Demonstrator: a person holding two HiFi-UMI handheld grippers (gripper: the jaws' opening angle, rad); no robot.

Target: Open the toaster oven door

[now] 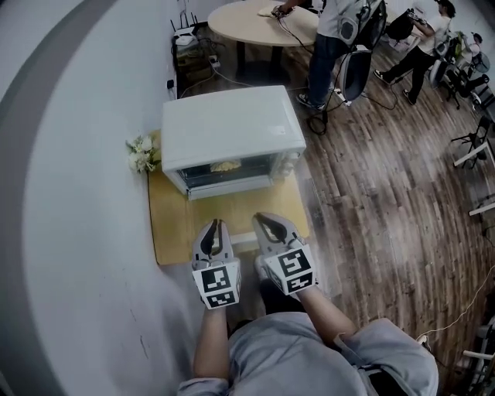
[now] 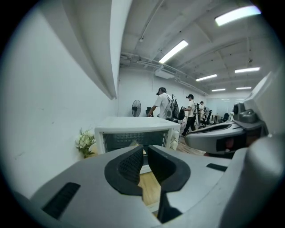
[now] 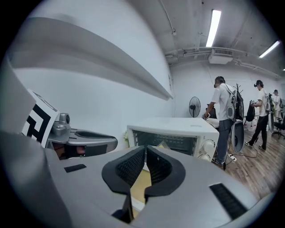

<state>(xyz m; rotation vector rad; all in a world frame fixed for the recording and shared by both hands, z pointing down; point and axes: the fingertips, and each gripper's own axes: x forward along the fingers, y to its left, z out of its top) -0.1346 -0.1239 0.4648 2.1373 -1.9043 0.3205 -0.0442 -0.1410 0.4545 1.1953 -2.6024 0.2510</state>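
A white toaster oven [image 1: 228,128] stands on a light wooden tabletop [image 1: 178,224] against the wall. Its dark glass door [image 1: 224,172] faces me and looks closed, with something yellowish showing behind the glass. My left gripper [image 1: 214,226] and right gripper [image 1: 267,220] hover side by side over the table's front part, a short way in front of the door and touching nothing. In the left gripper view, the left gripper [image 2: 145,149] has its pads almost together with nothing between them, and the toaster oven [image 2: 133,129] stands beyond. The right gripper [image 3: 145,151] is likewise shut and empty before the toaster oven [image 3: 178,129].
A small bunch of white flowers [image 1: 141,153] sits at the oven's left against the wall. Control knobs [image 3: 205,149] are on the oven's right front. Behind are a round table [image 1: 255,23], people [image 1: 332,39], a fan, cables and wooden floor to the right.
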